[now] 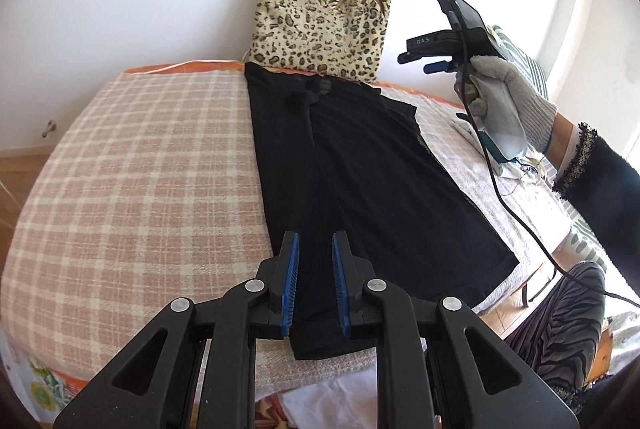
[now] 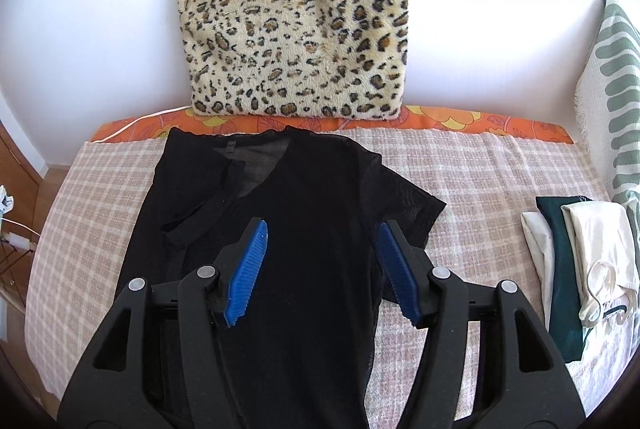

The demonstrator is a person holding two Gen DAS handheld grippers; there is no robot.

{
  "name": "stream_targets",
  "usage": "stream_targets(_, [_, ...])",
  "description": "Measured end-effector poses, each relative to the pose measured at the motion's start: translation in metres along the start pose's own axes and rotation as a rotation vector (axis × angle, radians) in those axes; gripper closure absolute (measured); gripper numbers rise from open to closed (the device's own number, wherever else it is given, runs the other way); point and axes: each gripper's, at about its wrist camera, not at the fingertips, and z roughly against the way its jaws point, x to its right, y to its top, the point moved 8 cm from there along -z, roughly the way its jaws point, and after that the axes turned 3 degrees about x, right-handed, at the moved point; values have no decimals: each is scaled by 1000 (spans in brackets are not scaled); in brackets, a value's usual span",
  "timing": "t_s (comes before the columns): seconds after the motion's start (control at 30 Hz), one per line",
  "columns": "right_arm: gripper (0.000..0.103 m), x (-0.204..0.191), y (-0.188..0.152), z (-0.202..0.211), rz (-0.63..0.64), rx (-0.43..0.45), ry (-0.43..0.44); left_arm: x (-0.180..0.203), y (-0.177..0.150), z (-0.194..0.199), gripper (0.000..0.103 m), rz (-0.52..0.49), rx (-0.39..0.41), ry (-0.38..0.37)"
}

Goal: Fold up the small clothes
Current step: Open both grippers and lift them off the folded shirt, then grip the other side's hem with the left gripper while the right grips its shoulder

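Hovering over the bed, we hold our left gripper (image 1: 314,283) above the near hem of the black top (image 1: 360,169), its 2 blue pads a narrow gap apart with nothing pinched between them. Our right gripper (image 2: 322,269) hangs released above the top's middle, jaws spread wide and empty, the 1 unfolded sleeve (image 2: 404,205) just beyond its right finger. The top lies flat on the checked blanket (image 2: 460,169), its left side folded inward, neckline toward the leopard cushion (image 2: 292,13)
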Motion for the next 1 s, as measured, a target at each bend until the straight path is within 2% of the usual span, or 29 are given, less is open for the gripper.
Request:
stream_targets(0.27, [42, 59, -69, 30, -54, -15, 17, 7, -15, -6, 87, -8, -33, 0])
stream_targets(0.33, [42, 73, -81, 36, -78, -18, 22, 13, -16, -8, 81, -17, -35, -7])
stream_targets(0.4, [42, 86, -89, 40, -91, -19, 20, 22, -17, -10, 64, -31, -34, -15])
stream_targets(0.43, [42, 93, -93, 42, -91, -19, 16, 27, -18, -11, 63, -38, -32, -17])
stream_targets(0.57, [42, 116, -101, 48, -99, -22, 11, 58, -24, -20, 63, -91, -45, -42])
stream_targets(0.77, [41, 148, -100, 48, -147, -26, 42, 127, -35, -32, 63, -230, -43, -82])
stream_targets(1.0, [41, 173, -84, 37, -186, -34, 105, 200, -41, -58, 63, -298, -76, -190])
